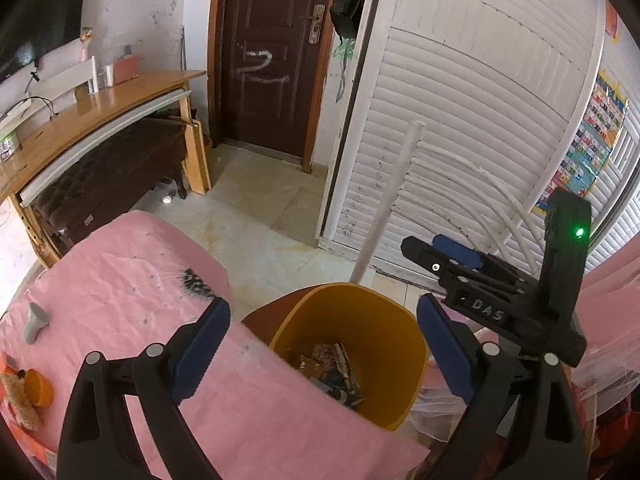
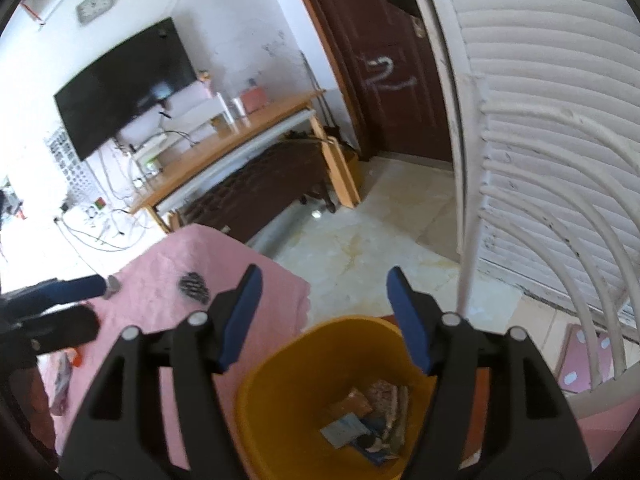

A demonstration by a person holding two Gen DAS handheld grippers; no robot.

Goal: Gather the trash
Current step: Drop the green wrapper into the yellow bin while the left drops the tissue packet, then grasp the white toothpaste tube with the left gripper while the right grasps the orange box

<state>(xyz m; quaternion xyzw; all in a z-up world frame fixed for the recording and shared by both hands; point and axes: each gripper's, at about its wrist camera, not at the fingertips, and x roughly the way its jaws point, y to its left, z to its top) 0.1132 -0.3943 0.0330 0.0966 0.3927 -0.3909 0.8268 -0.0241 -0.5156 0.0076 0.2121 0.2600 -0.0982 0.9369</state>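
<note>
A yellow bin [image 1: 384, 344] stands on the floor beside the pink-covered bed [image 1: 132, 280]. Several wrappers [image 1: 336, 372] lie in its bottom, also seen in the right wrist view [image 2: 368, 420]. My left gripper [image 1: 324, 344] is open and empty above the bin's near rim. My right gripper [image 2: 324, 320] is open and empty, right above the bin [image 2: 288, 400]. The right gripper also shows in the left wrist view [image 1: 448, 252], above the bin's right side. The left gripper shows at the left edge of the right wrist view [image 2: 72, 304], over the bed.
On the bed lie a grey cup [image 1: 35, 322], an orange cup [image 1: 38, 388] and a dark patch [image 1: 196, 280]. A white pole [image 1: 388, 200] and white louvred doors [image 1: 480, 120] stand behind the bin. A wooden desk [image 1: 100, 108] and brown door [image 1: 272, 60] are farther off.
</note>
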